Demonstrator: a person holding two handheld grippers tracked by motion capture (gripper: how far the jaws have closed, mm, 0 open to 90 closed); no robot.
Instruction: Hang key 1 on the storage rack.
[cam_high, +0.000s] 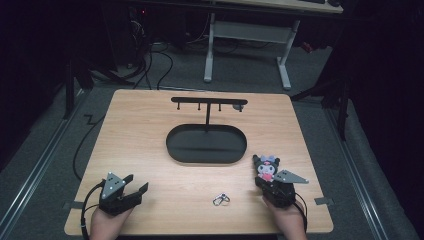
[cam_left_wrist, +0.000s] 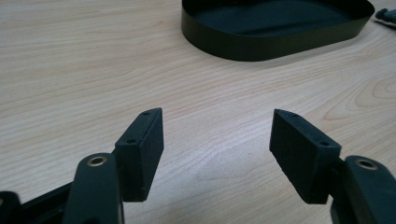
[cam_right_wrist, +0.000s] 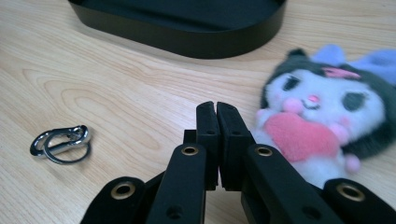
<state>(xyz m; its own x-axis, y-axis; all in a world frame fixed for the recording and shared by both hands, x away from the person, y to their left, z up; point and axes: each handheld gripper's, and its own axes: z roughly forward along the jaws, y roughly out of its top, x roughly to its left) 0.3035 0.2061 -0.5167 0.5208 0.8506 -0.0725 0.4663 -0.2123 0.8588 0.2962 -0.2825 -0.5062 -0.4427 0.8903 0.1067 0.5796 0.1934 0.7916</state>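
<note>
Your high view looks down over the whole worktop (cam_high: 150, 130); both gripper views skim low, sharing the black tray (cam_left_wrist: 261, 46).

Bare table (cam_high: 150, 165) ahead of left tool (cam_high: 137, 186); tray (cam_high: 206, 145) blocks beyond.

I see the oval tray (cam_high: 206, 144) at the middle of the table (cam_high: 145, 125), its hanger stand (cam_high: 208, 102) rising from the far side. Nearer me, the key ring clip (cam_high: 220, 199) lies before the tray. The plush toy (cam_high: 266, 167) lies right of the clip, just beside my right gripper (cam_high: 267, 186); my left gripper (cam_high: 136, 184) sits well apart at the near left.
</note>
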